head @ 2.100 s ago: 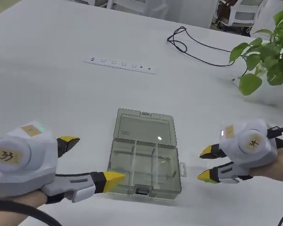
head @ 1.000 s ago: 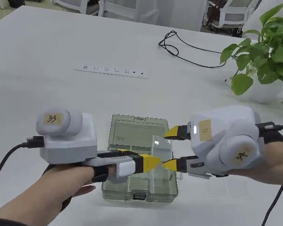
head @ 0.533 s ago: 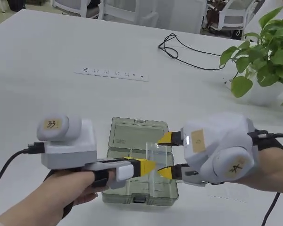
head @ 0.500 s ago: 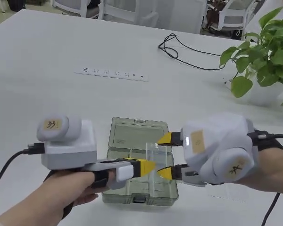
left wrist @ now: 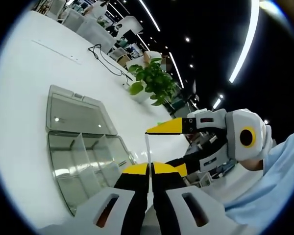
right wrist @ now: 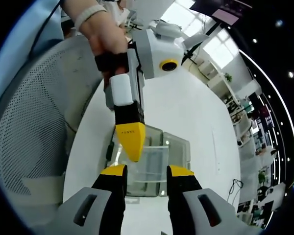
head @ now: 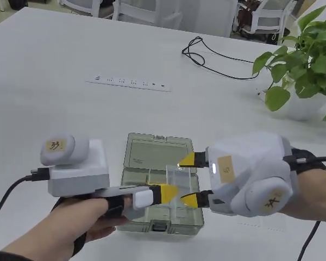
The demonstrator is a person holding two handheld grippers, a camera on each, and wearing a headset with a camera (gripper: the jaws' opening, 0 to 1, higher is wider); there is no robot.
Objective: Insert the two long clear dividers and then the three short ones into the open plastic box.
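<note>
The open grey-clear plastic box (head: 131, 182) lies on the white table with its lid (head: 157, 152) folded back; clear dividers stand inside it (left wrist: 81, 152). My left gripper (head: 168, 191) is shut on a short clear divider (head: 176, 176) and holds it upright just above the box's right half. In the left gripper view the divider's thin edge (left wrist: 147, 147) rises from the shut jaws (left wrist: 150, 169). My right gripper (head: 187, 179) is open, one fingertip on each side of the divider. In the right gripper view the open gripper (right wrist: 147, 171) faces the divider (right wrist: 154, 161) and the left gripper's tip (right wrist: 131, 147).
A white power strip (head: 131, 83) and a coiled black cable (head: 217, 54) lie farther back on the table. A potted plant (head: 301, 60) stands at the right edge. A mesh chair (right wrist: 34, 132) is behind the person's left hand.
Two seconds ago both grippers stood open beside the box. Since then the left shut on a clear divider, both came together over the box, and the divider has sunk slightly toward it.
</note>
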